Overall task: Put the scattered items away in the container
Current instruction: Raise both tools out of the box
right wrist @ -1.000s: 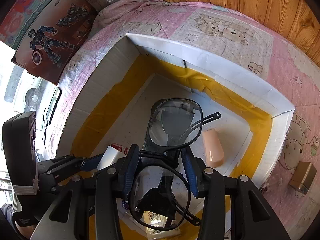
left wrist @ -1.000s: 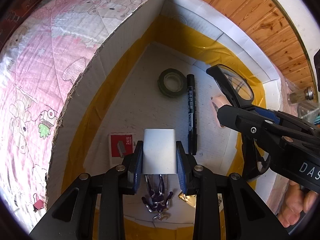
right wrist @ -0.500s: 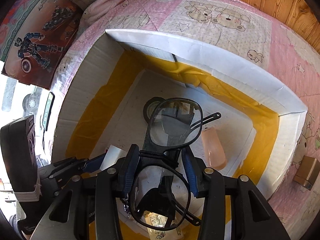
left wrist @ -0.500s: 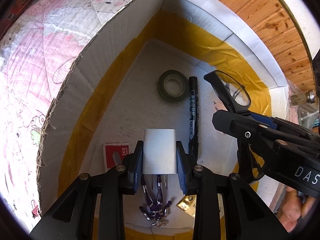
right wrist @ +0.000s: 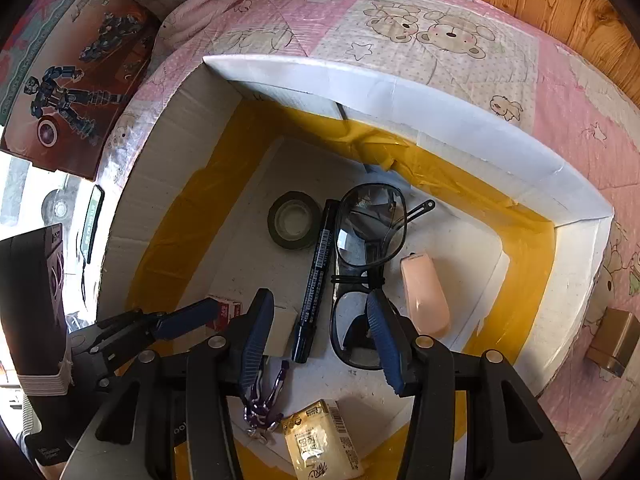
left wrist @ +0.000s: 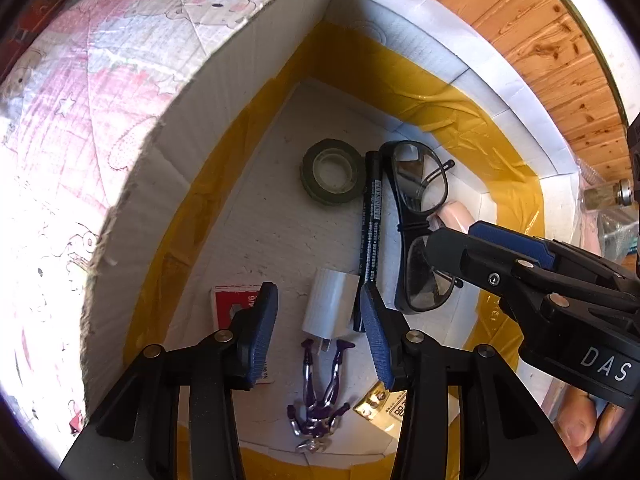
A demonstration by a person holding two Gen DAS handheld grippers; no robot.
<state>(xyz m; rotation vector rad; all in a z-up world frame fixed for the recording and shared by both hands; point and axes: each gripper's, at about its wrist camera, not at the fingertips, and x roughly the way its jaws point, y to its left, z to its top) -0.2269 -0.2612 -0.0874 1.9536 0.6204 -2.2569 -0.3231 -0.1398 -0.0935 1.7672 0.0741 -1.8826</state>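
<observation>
The pink bear-print quilt (right wrist: 400,20) of the bed carries the white cardboard box (right wrist: 400,100), its inner seams lined with yellow tape, and every item in reach lies on its floor. Largest among them are the black-framed glasses (right wrist: 370,240), folded and lying flat between the black marker (right wrist: 318,272) and the pink case (right wrist: 424,296), which they seem to touch. Left of the marker sits the dark tape roll (right wrist: 294,220); nearer, the white charger plug (left wrist: 330,308) lies against the marker's cap end, beside the red staple box (left wrist: 234,304), with a purple keychain (left wrist: 320,392) and a gold packet (right wrist: 320,444) closest to the cameras. Both tongs are spread wide and hold nothing: the left tongs (left wrist: 320,328) hang over the plug, the right tongs (right wrist: 320,336) over the lower lens of the glasses. One small brown box (right wrist: 612,336) lies out on the quilt, so the tidying is probably not finished. The risk now is in lifting away: the right pads (right wrist: 384,336) sit close to the frame and could snag a temple arm and drag the glasses up or scrape a lens against the marker, while the left pads (left wrist: 372,332) could nudge the plug onto the keychain.
</observation>
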